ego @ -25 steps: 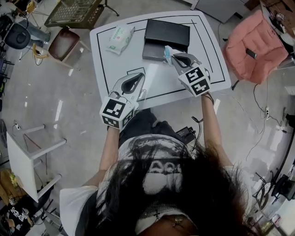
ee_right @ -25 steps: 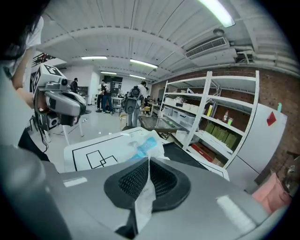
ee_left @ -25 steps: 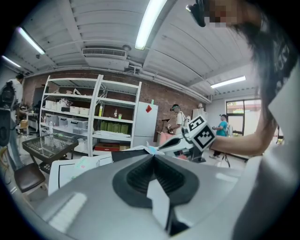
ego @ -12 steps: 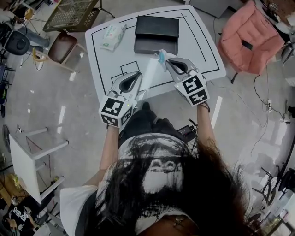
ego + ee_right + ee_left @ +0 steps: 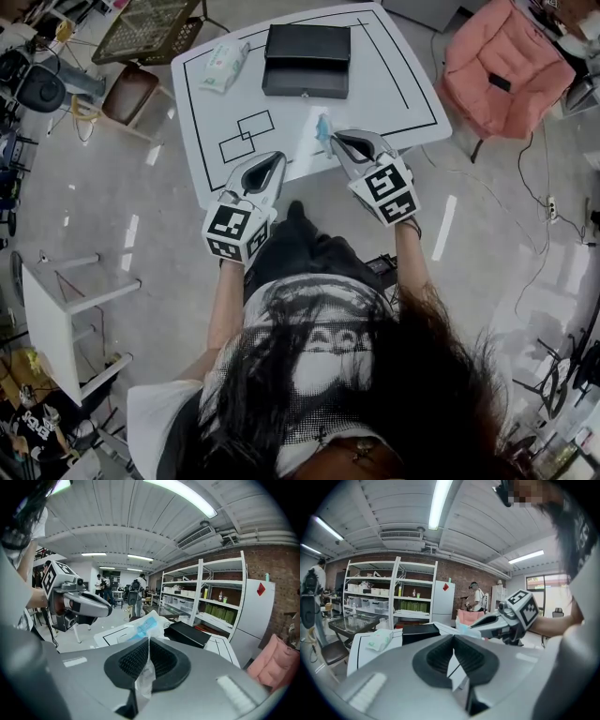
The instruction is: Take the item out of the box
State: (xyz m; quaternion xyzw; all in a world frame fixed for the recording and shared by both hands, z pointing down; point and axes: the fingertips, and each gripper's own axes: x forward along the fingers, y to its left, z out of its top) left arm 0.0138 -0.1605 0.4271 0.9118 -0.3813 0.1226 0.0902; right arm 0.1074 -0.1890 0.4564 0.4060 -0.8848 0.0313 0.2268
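Observation:
The black box (image 5: 307,58) lies at the far side of the white table (image 5: 394,84), also seen in the right gripper view (image 5: 190,632). My right gripper (image 5: 330,141) hovers over the table's near edge, shut on a clear plastic packet with blue print (image 5: 322,124). In its own view the packet (image 5: 147,625) sticks up between the pads of the right gripper (image 5: 148,648). My left gripper (image 5: 277,157) is beside it at the near edge, shut and holding nothing. In the left gripper view its jaws (image 5: 453,641) meet at the tips.
A pack of wipes (image 5: 223,66) lies left of the box. Black outlined rectangles (image 5: 246,136) mark the tabletop. A pink-draped chair (image 5: 506,66) stands at the right, a brown chair (image 5: 131,89) and a white stool (image 5: 56,309) at the left.
Both grippers have drawn back from the box toward the table's near edge. The right one carried the packet with it, away from the box.

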